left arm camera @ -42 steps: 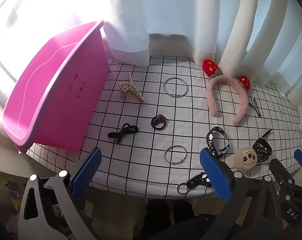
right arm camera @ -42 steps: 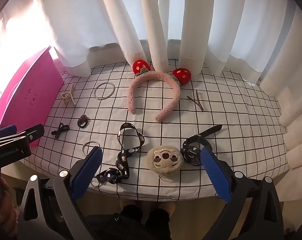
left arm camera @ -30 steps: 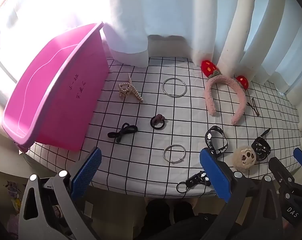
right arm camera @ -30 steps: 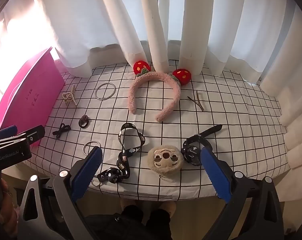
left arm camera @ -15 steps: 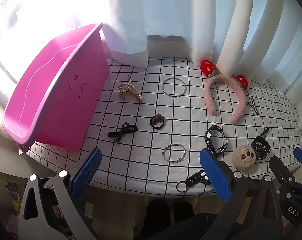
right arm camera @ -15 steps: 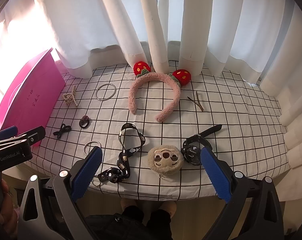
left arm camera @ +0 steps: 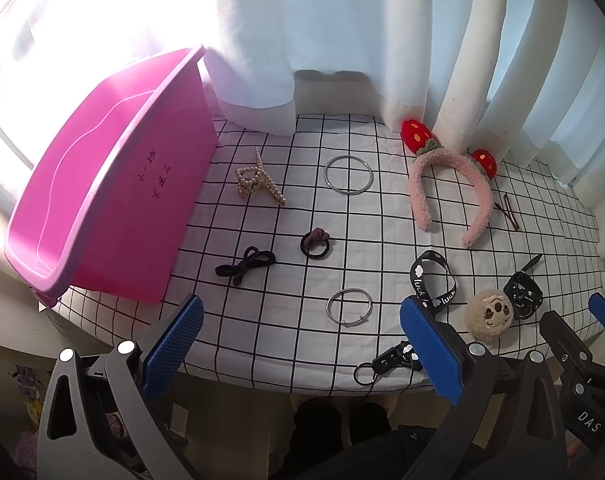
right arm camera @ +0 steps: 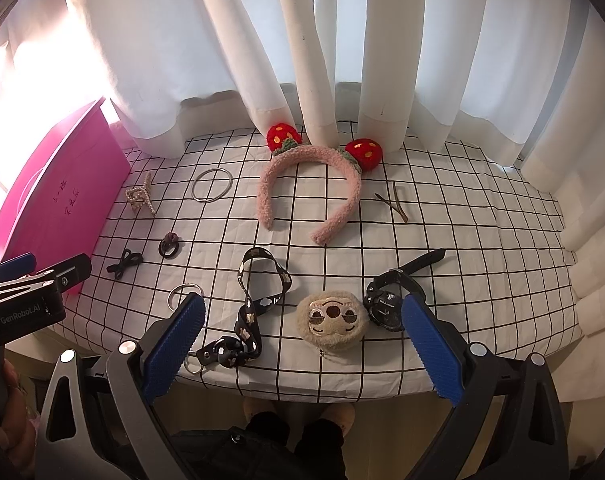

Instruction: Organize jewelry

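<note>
Both grippers hung off the table's (right arm camera: 482, 248) near edge, the left gripper (left arm camera: 302, 344) and right gripper (right arm camera: 302, 344) with fingers spread, empty. Jewelry lay scattered: the near bangle (left arm camera: 349, 306), the watch (right arm camera: 386, 304). Only the left view showed inside the pink bin (left arm camera: 102, 168) at the left edge.
</note>
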